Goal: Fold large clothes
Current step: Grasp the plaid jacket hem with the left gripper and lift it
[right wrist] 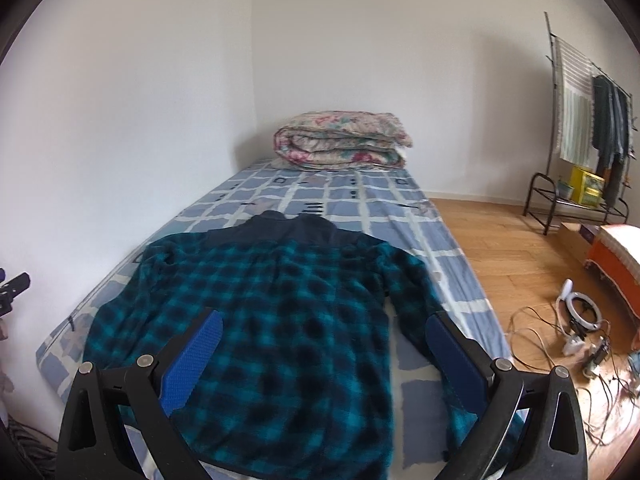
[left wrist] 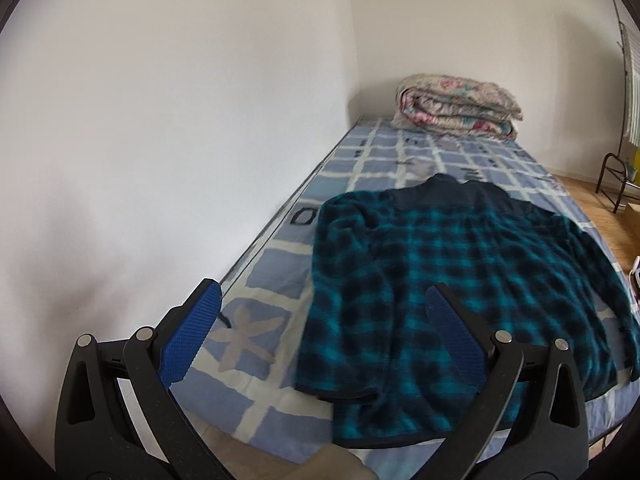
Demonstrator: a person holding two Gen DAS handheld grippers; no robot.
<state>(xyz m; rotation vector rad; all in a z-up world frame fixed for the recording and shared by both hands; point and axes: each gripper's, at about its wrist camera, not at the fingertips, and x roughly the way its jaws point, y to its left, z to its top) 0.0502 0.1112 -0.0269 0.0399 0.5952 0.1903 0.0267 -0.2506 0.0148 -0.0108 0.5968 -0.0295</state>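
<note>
We hover both grippers, left (left wrist: 320, 328) and right (right wrist: 320, 344), fingers spread empty, over the plaid fleece jacket's (right wrist: 280, 320) hem at the bed's (right wrist: 440, 248) near edge, collar pointing away.

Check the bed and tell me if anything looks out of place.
Nothing much. The plaid jacket lies spread flat on the bed, its hem at the near edge; the folded quilt sits neatly at the far end.

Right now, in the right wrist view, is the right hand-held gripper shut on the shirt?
No, the right hand-held gripper is open, its blue pads spread wide above the shirt, gripping nothing.
</note>
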